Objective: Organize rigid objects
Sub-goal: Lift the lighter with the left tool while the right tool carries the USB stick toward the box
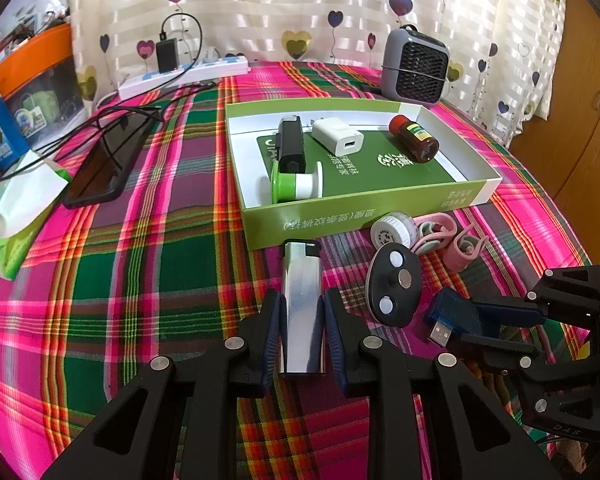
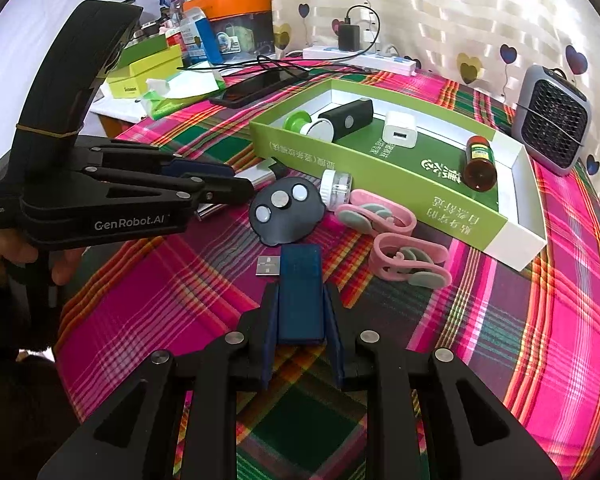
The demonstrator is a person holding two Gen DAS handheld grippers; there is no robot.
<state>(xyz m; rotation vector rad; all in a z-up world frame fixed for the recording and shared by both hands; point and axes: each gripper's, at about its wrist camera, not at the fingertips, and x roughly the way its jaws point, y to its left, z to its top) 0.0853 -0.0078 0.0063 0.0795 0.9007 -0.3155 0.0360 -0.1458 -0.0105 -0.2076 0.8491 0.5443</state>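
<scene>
A: Left wrist view. Our left gripper (image 1: pixel 302 312) is clamped on the silver lighter (image 1: pixel 302 304), pads pressed to both long sides, cap end pointing far, toward the green box (image 1: pixel 340 210). The lighter sits low over the plaid cloth (image 1: pixel 140 260), just near of the box's front wall. Inside the box we note a black torch (image 1: pixel 291 145), a white USB charger (image 1: pixel 337 136), a brown bottle (image 1: pixel 414 139) and a green-and-white spool (image 1: pixel 296 186).

B: Right wrist view. Our right gripper (image 2: pixel 301 308) is closed on the blue USB adapter (image 2: pixel 300 292), plug jutting left. Loose on the cloth, between us and the box: black magnet disc (image 2: pixel 286 210), white round cap (image 2: pixel 336 189), two pink cable clips (image 2: pixel 396 240).

A: Step, as we judge it: both pick-ups made, transfer pending.

B: Next move, we think: lift each piece clear of the front wall, carry far, and release over bare floor of the box, avoiding the spool and charger.
</scene>
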